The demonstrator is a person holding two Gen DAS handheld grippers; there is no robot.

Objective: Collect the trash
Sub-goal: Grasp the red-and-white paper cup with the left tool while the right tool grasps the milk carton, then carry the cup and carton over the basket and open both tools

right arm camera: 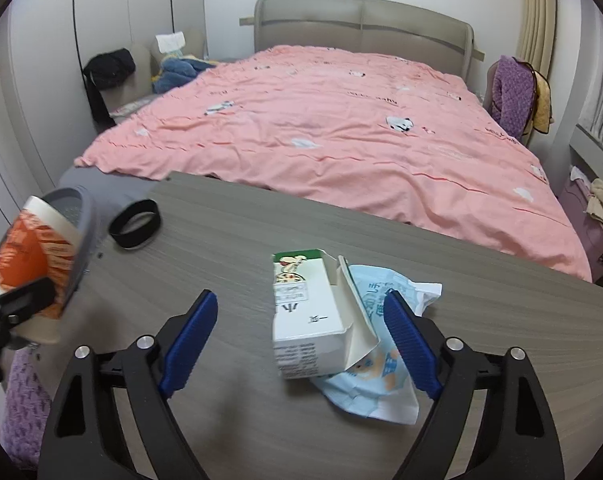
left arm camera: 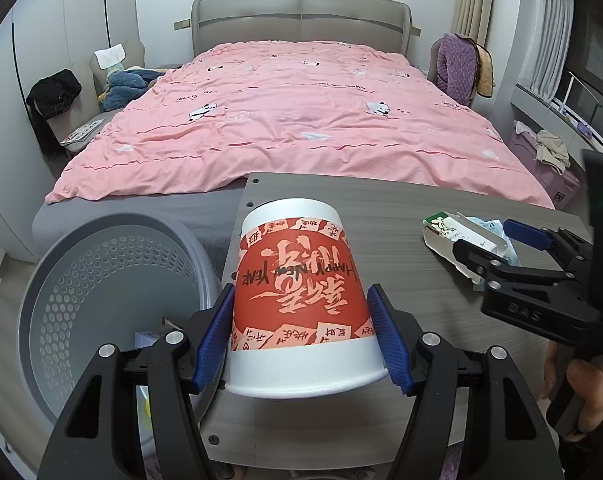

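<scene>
My left gripper (left arm camera: 301,336) is shut on a red-and-white paper cup (left arm camera: 297,292), held upside down above the table's left edge, next to the grey perforated trash basket (left arm camera: 85,280). The cup also shows at the far left of the right wrist view (right arm camera: 29,256). My right gripper (right arm camera: 301,320) is open, its blue pads on either side of an opened white-and-green carton (right arm camera: 309,312) that lies on a light blue wrapper (right arm camera: 381,376) on the table. In the left wrist view the right gripper (left arm camera: 497,240) sits at the carton (left arm camera: 449,228).
The grey wood-grain table (right arm camera: 241,240) stands at the foot of a bed with a pink duvet (right arm camera: 341,128). A black ring (right arm camera: 135,223) lies near the table's far left corner. The basket holds some scraps at its bottom (left arm camera: 149,336).
</scene>
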